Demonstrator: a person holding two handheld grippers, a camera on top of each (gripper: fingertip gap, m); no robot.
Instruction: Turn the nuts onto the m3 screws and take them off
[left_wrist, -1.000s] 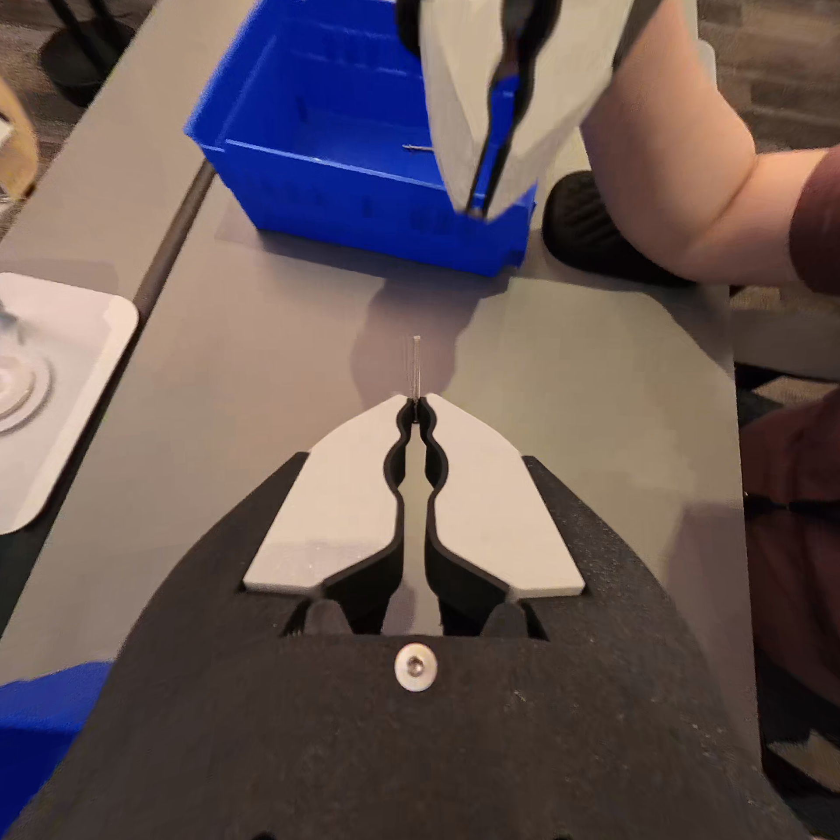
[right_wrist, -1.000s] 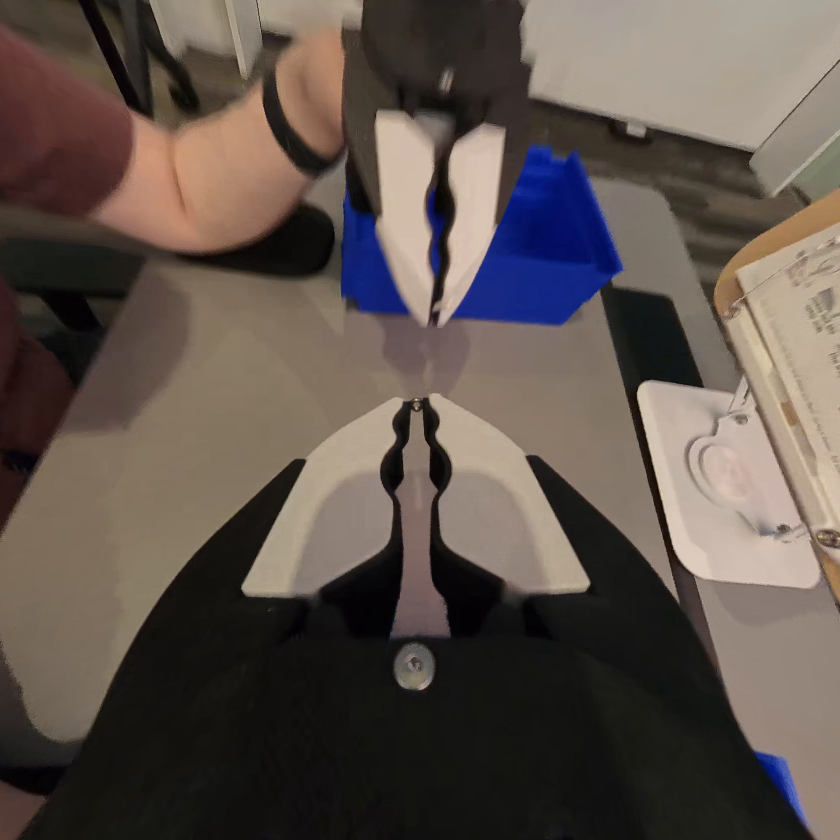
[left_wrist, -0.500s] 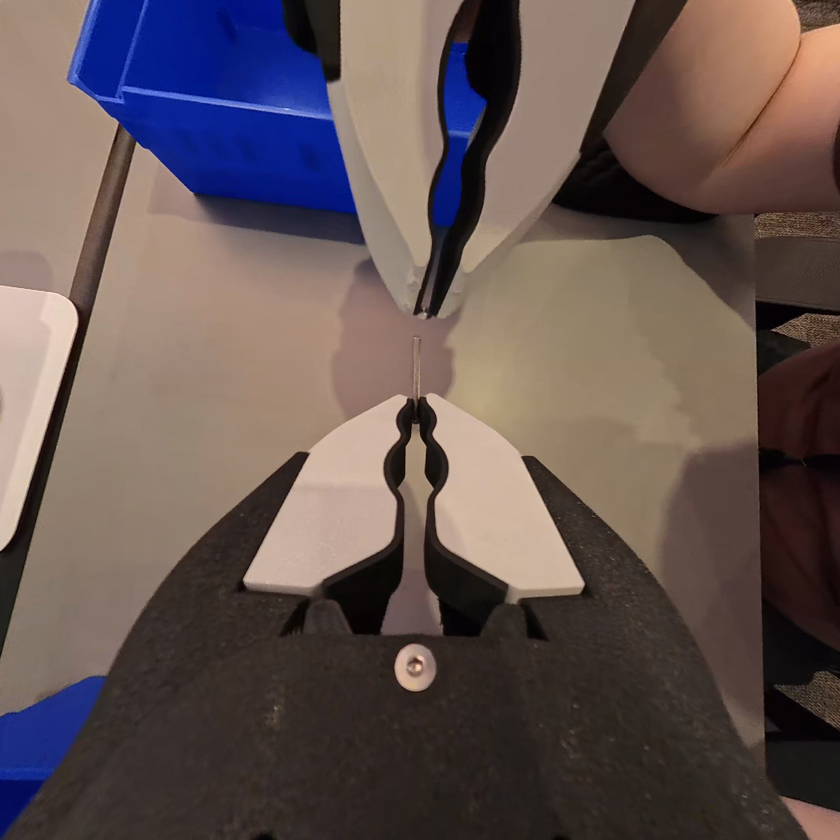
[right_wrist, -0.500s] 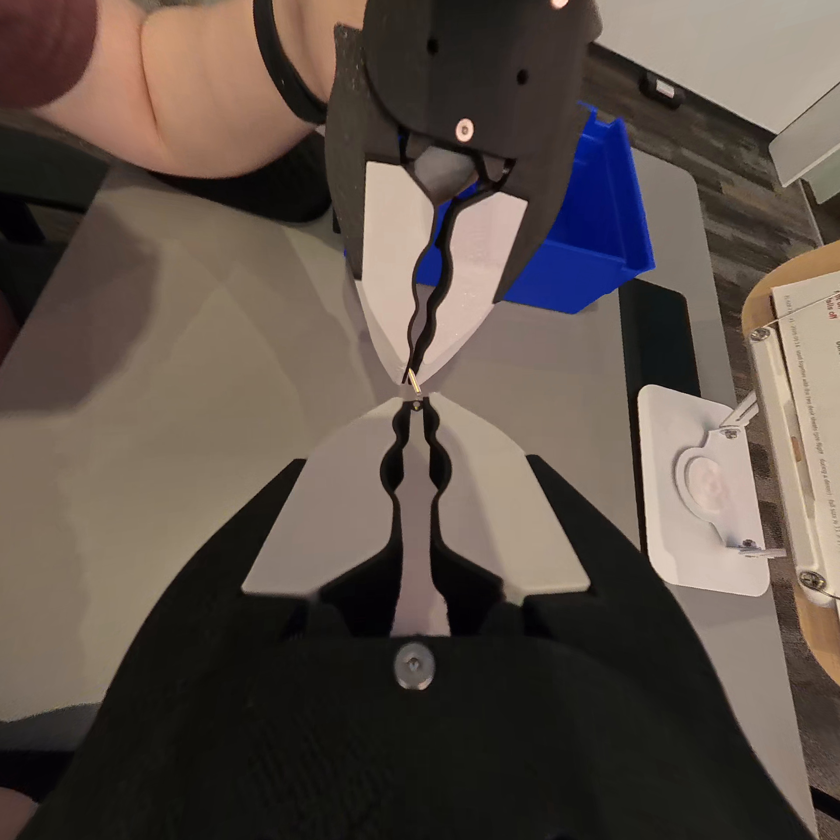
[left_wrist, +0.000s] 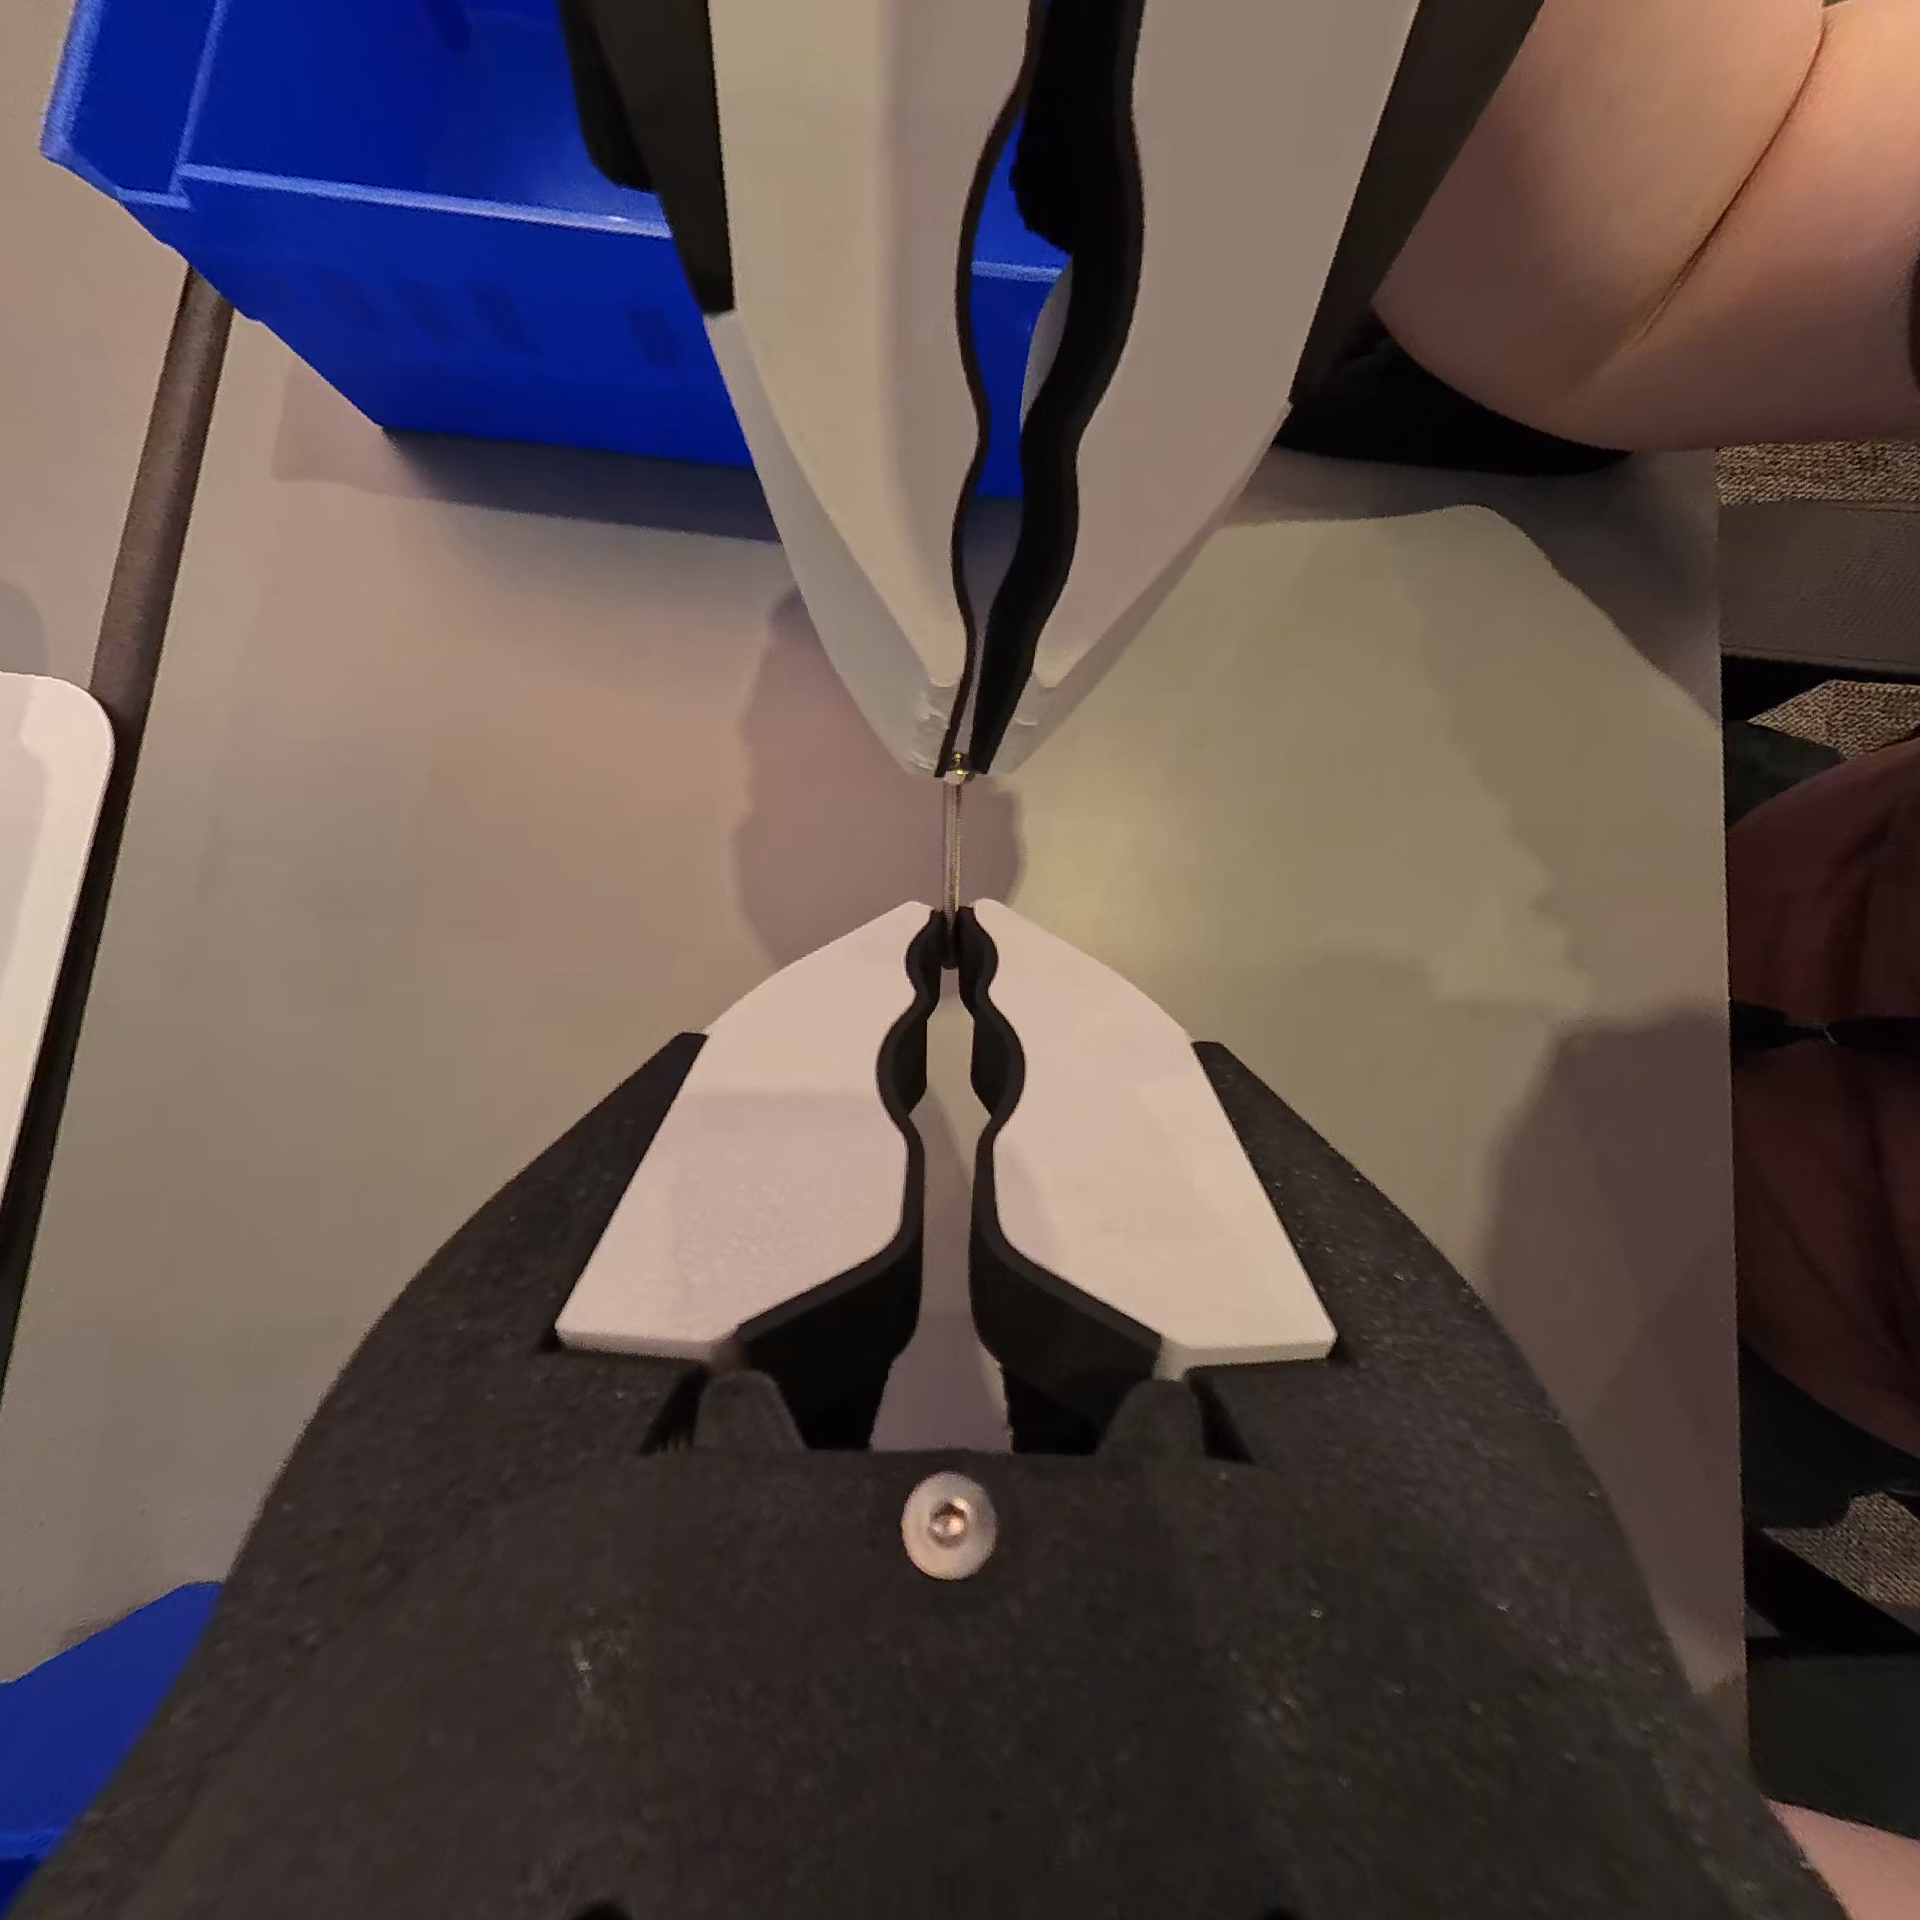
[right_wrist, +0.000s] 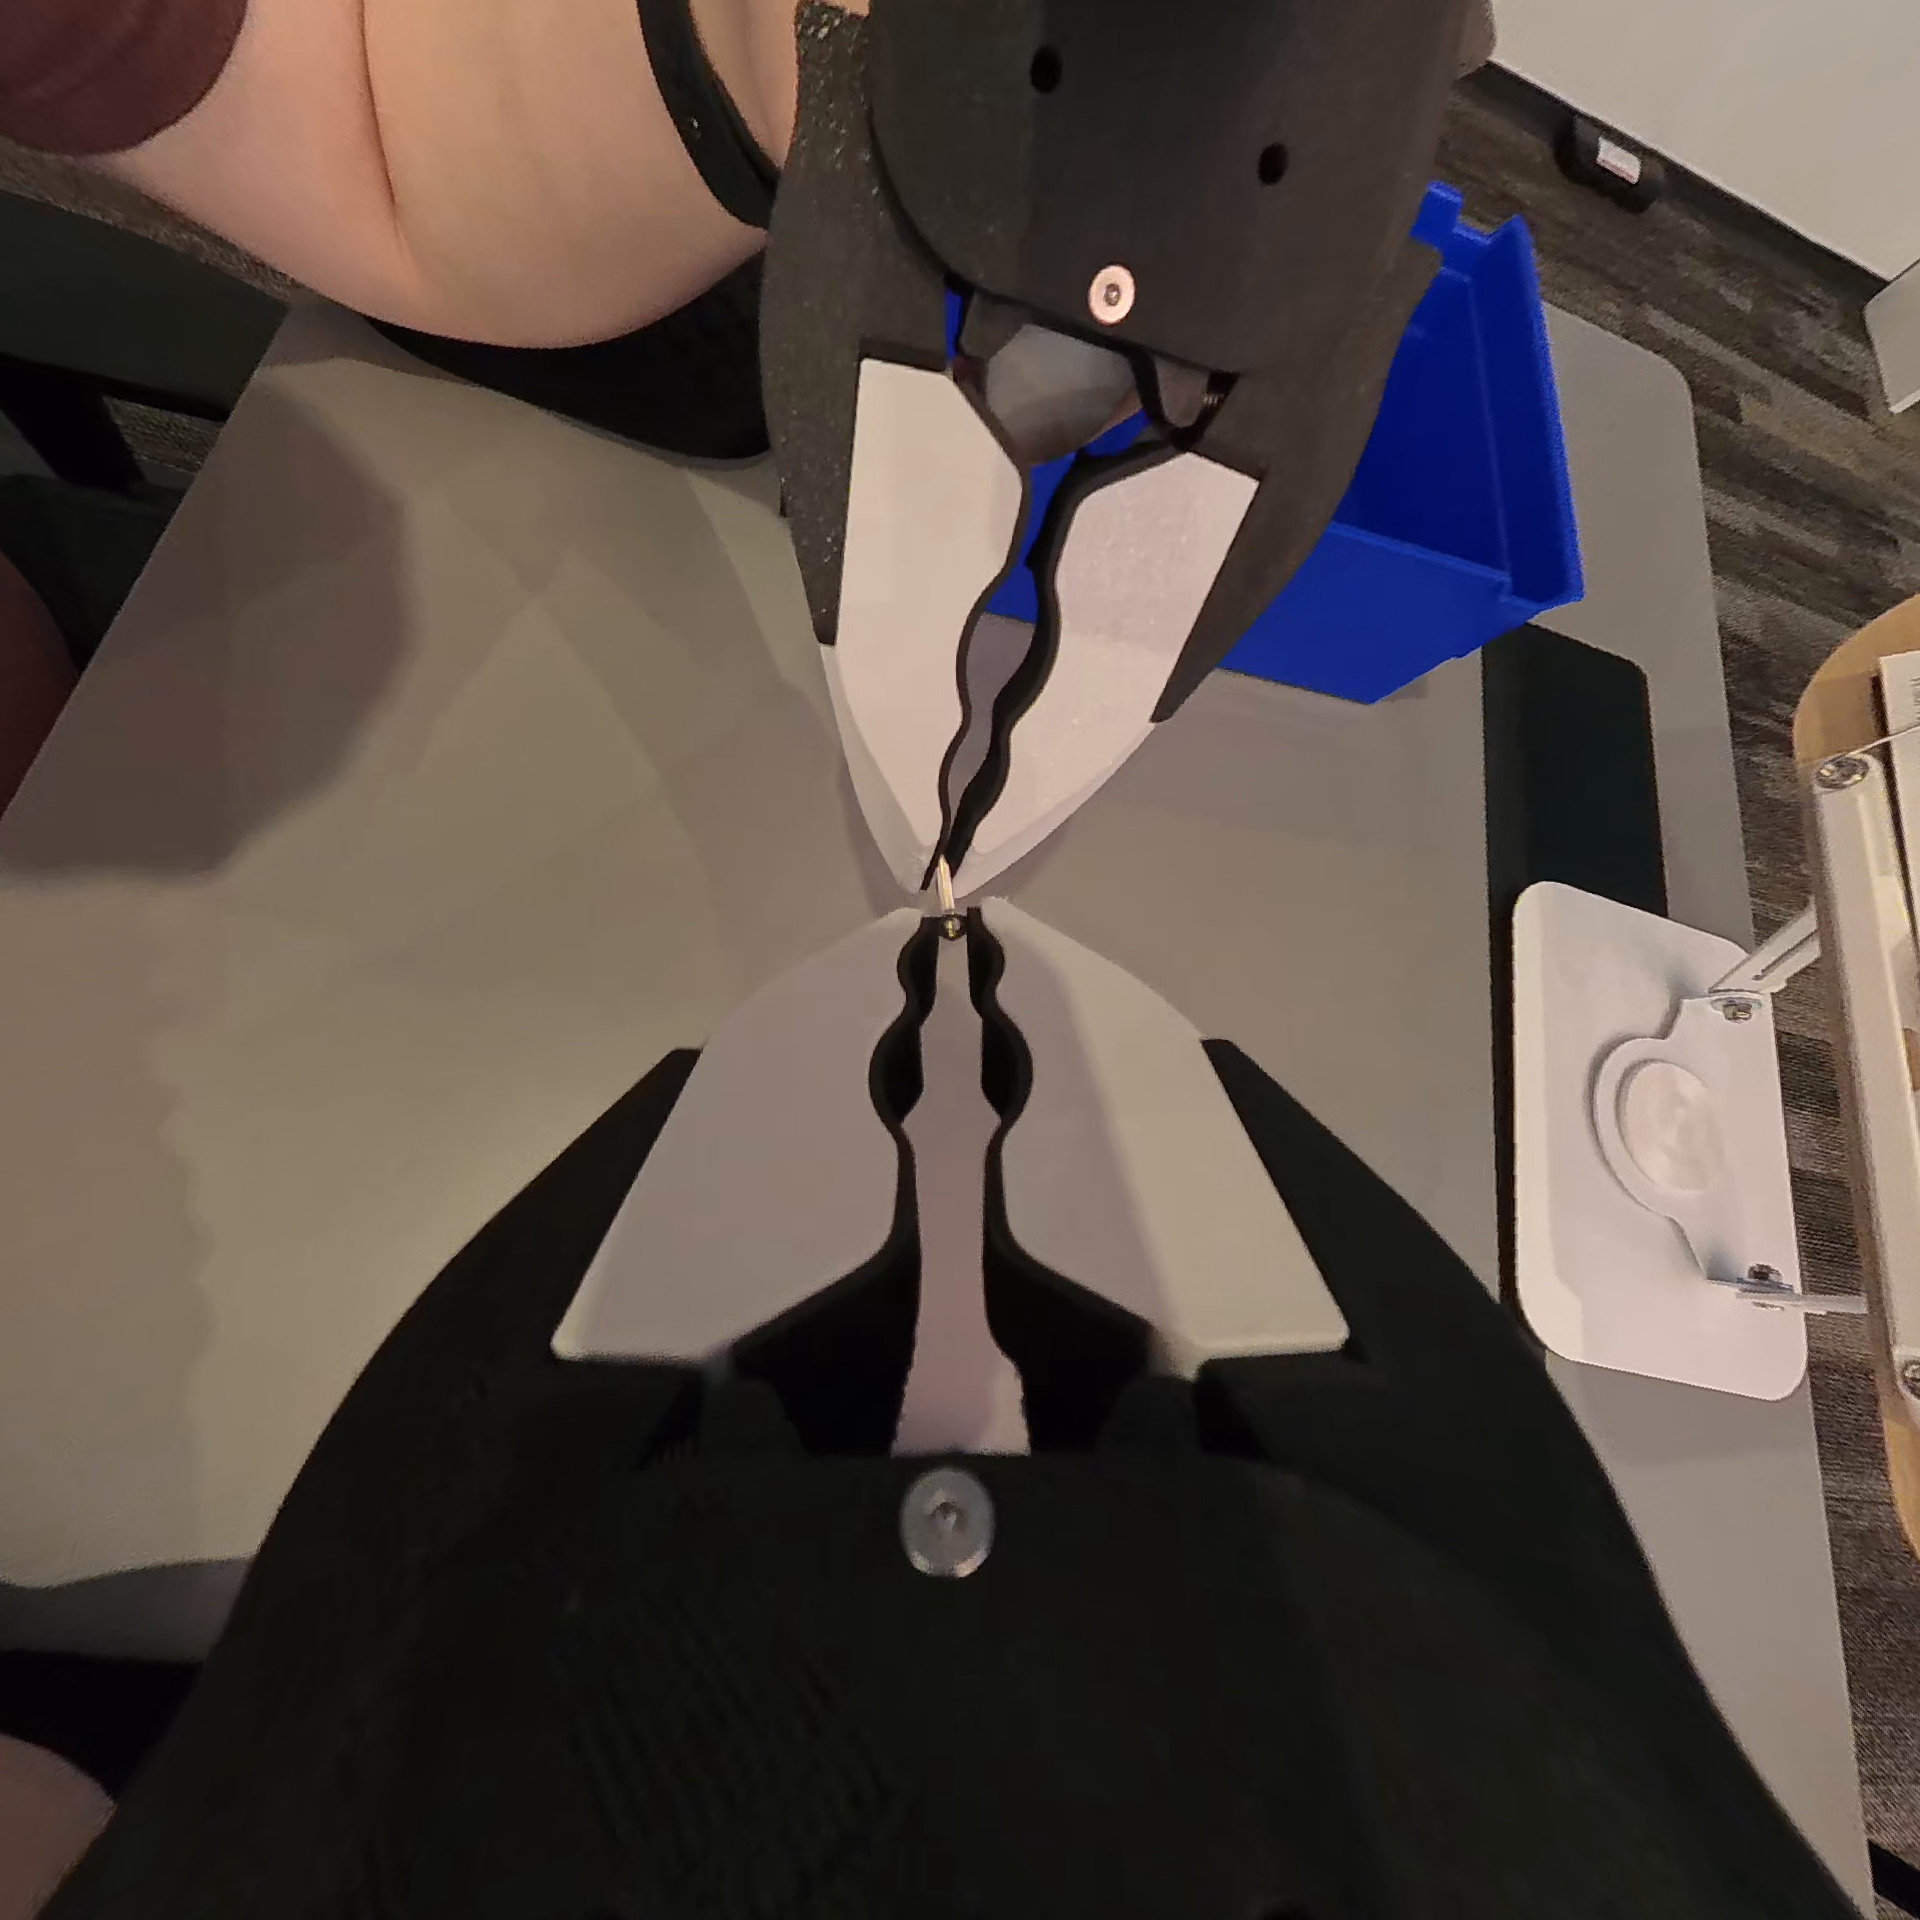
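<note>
My left gripper (left_wrist: 948, 916) is shut on a thin silver screw (left_wrist: 950, 847) that sticks forward from its tips, above the grey table (left_wrist: 468, 883). My right gripper (right_wrist: 948, 920) is shut on a small brass-coloured nut (right_wrist: 949, 924). The two grippers face each other tip to tip. In the left wrist view the right gripper (left_wrist: 961, 767) holds the nut (left_wrist: 958, 767) at the screw's free end. In the right wrist view the screw (right_wrist: 943, 885) pokes out of the left gripper (right_wrist: 940, 878) and meets the nut.
A blue bin (left_wrist: 436, 249) stands on the table behind the right gripper; it also shows in the right wrist view (right_wrist: 1434, 540). A white plate (right_wrist: 1652, 1132) lies at the table's side. A person's forearm (left_wrist: 1621, 229) is at the far right. A second blue bin corner (left_wrist: 94, 1704) sits near left. My two grippers' fingertips are within a few centimetres of each other.
The two grippers have come together: the right gripper moved in with the nut until it meets the tip of the screw held by the left gripper. Both stayed shut.
</note>
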